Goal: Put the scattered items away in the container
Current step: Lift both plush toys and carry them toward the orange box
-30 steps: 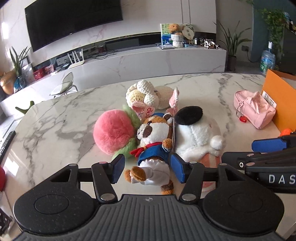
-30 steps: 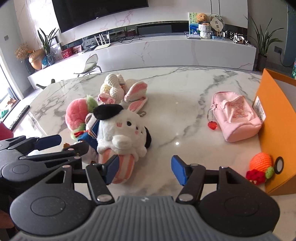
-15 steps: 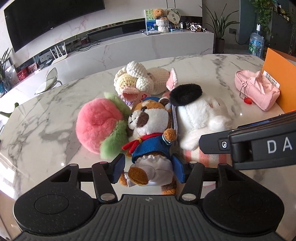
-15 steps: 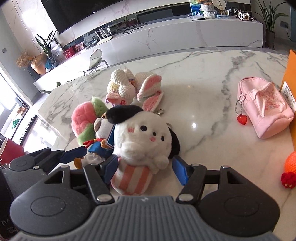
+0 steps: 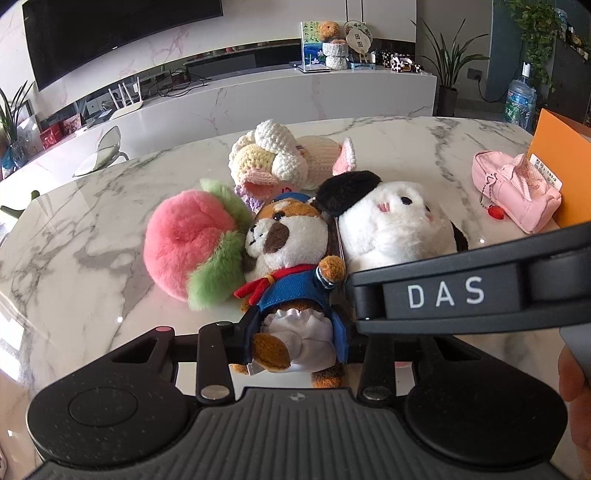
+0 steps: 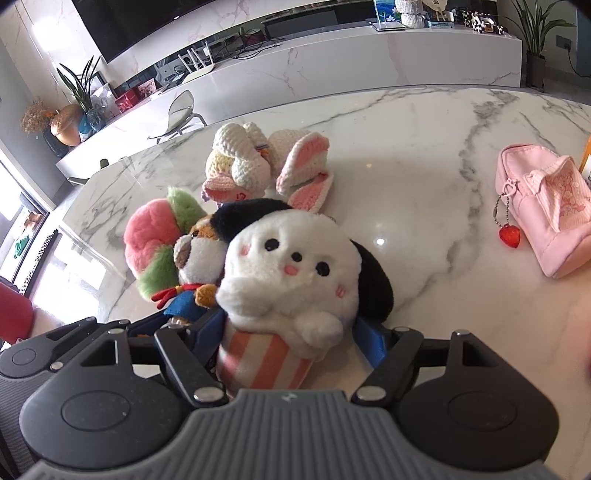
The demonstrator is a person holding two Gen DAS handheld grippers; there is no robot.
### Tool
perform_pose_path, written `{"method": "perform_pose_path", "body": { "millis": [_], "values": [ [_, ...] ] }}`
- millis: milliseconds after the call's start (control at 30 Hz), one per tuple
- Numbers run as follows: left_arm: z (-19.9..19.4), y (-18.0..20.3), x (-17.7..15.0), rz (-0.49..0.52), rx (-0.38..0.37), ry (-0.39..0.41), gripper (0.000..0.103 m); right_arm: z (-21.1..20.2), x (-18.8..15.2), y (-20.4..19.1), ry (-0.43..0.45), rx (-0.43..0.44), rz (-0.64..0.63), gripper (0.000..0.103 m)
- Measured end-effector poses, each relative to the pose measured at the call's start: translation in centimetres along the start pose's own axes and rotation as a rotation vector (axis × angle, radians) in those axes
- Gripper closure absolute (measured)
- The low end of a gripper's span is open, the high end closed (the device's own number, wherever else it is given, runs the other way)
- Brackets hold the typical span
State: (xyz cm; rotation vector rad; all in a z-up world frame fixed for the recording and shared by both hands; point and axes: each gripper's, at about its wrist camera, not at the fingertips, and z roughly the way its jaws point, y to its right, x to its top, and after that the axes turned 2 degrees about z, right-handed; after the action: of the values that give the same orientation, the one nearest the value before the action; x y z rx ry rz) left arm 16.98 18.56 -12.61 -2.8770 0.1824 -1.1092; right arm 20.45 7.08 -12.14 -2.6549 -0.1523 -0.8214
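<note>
Little is done, I think: all toys lie on the marble table [image 5: 92,229], none in the orange box [image 5: 561,147]. The left gripper [image 5: 295,332] pinches the fuzzy bear [image 5: 288,251]. The right gripper [image 6: 291,332] is closed on the white dog [image 6: 291,266]. Left of the bear lies a fluffy peach [image 5: 184,240]; behind it a crochet toy [image 5: 269,158]. Beside the box is a cloth bag [image 5: 517,192].

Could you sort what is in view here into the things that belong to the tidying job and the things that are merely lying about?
Part of the job:
- bear plush, in the left tool
- white dog plush, in the right tool
- pink peach plush
- crochet bunny
- pink pouch
- orange container

Just lying about:
- television
- water bottle
- potted plant
</note>
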Motion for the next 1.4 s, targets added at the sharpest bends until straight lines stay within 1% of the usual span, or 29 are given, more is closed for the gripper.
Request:
{"method": "perform_pose_path", "body": {
  "millis": [67,167,467,700,1033,1200,1400],
  "values": [
    [-0.3,0.3,-0.2,-0.018,0.003,0.0,0.059,-0.7,-0.2,0.3,0.004,-0.013,-0.008,0.032],
    [-0.8,1.0,-0.5,-0.027,0.007,-0.001,0.06,-1.7,-0.5,0.7,0.01,-0.032,-0.019,0.034],
    [-3.2,3.2,-1.7,-0.055,0.003,-0.017,0.06,-4.8,-1.4,1.8,0.029,-0.088,-0.054,0.035],
    [-6.6,5.2,-1.7,-0.047,0.013,0.018,0.061,-8.2,-2.8,3.4,0.049,-0.123,-0.046,0.035],
    [-11.3,9.0,-0.9,-0.007,0.012,0.083,0.061,-13.3,-4.8,5.2,0.123,-0.12,-0.025,0.038],
    [-12.8,10.9,-1.0,0.024,0.016,0.103,0.061,-15.6,-5.6,6.1,0.159,-0.114,-0.006,0.039],
    [-14.1,12.8,-0.8,0.034,0.008,0.131,0.061,-17.8,-6.5,7.4,0.197,-0.11,0.022,0.04]
  ]
}}
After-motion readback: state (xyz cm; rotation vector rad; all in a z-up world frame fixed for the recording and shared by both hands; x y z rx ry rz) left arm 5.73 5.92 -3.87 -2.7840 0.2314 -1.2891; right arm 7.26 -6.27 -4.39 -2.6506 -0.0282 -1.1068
